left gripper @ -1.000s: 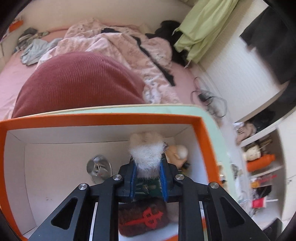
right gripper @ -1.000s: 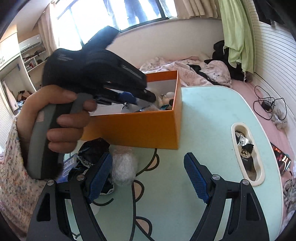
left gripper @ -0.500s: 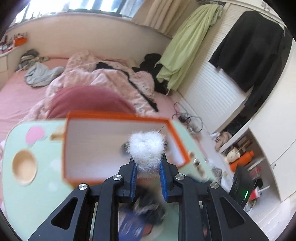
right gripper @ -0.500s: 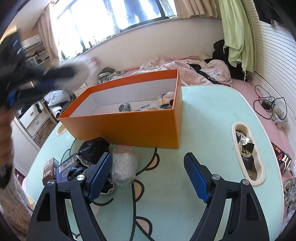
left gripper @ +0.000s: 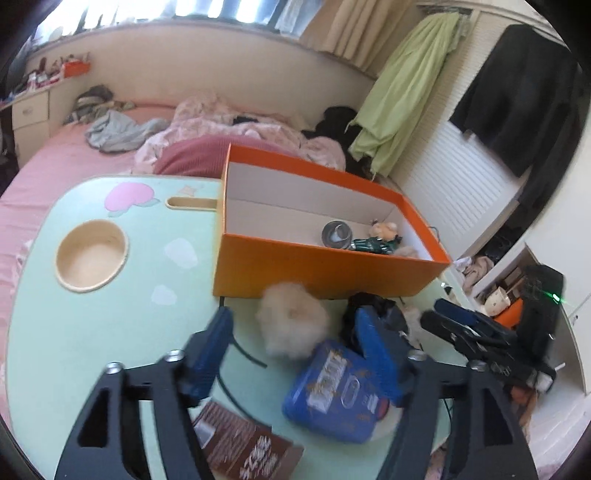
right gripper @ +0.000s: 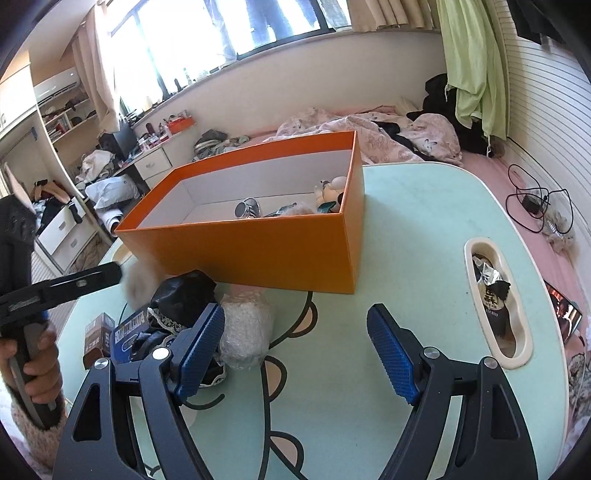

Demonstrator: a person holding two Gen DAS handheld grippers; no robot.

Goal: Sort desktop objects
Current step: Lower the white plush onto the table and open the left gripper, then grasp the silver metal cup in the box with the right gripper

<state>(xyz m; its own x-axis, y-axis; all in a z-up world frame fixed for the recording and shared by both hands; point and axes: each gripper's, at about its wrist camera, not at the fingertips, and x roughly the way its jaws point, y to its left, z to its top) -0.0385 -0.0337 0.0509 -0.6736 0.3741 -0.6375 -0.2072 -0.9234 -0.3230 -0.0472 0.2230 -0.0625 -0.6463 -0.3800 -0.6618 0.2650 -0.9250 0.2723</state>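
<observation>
Left wrist view: looks forward and down along the left hand-held gripper (left gripper: pixel 295 354), from close above the worktop (left gripper: pixel 92 325), facing the bed (left gripper: pixel 55 155) and the wall.
Right wrist view: looks forward and down along the right hand-held gripper (right gripper: pixel 295 350), facing the window (right gripper: pixel 221 33).
Shared: the orange box (left gripper: pixel 325 269) (right gripper: pixel 258 251), the worktop (right gripper: pixel 424 229) and the bed (right gripper: pixel 517 173).

Left gripper (left gripper: pixel 295 354) fingers (left gripper: pixel 212 350) opening, releasing fluffy ball (left gripper: pixel 291 325).

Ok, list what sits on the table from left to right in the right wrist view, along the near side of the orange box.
Small brown carton → blue packet → black cloth bundle → bubble-wrap wad → recessed tray at the table's right edge.
</observation>
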